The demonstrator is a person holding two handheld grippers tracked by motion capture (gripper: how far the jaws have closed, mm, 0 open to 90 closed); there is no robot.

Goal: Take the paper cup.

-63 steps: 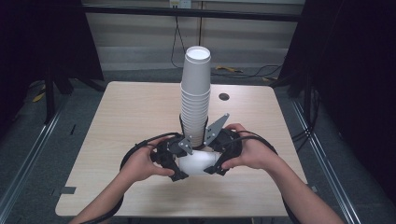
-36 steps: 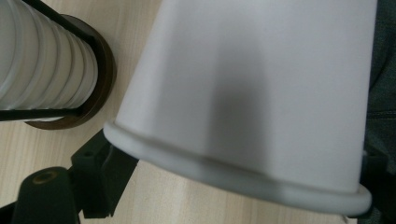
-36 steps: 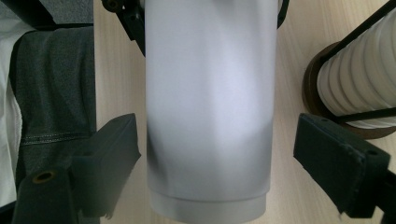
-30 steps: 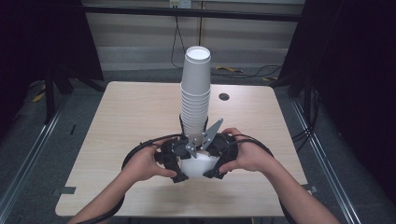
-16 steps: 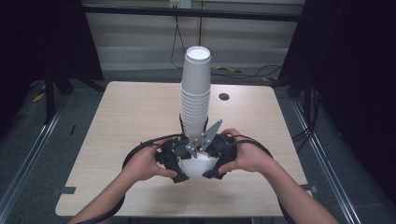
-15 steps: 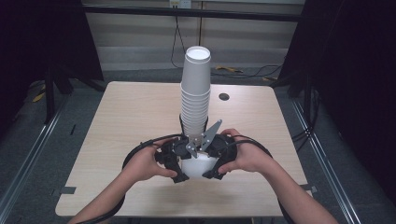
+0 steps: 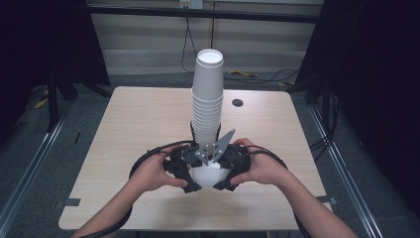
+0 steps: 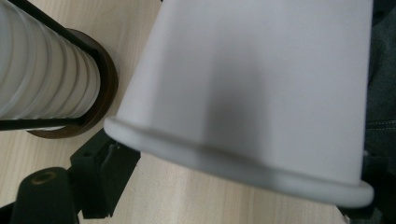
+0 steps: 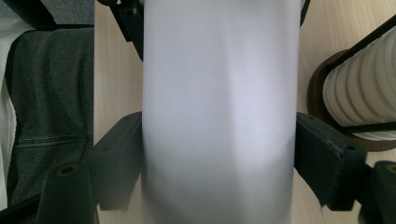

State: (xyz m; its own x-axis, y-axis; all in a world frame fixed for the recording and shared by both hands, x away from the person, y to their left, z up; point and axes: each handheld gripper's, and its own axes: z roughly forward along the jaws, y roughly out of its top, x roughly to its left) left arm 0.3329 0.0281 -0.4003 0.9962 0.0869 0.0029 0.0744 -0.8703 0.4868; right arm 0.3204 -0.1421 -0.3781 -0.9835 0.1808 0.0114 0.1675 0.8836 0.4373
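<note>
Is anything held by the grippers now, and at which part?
The right gripper holds a white paper cup across its side wall. The left gripper's hold cannot be told.

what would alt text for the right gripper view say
A white paper cup stands close up between the right claw's two black jaws, which press on its sides. At right, a stack of white cups sits in a dark round holder on a pale wood table; grey trousers show at left.
</note>
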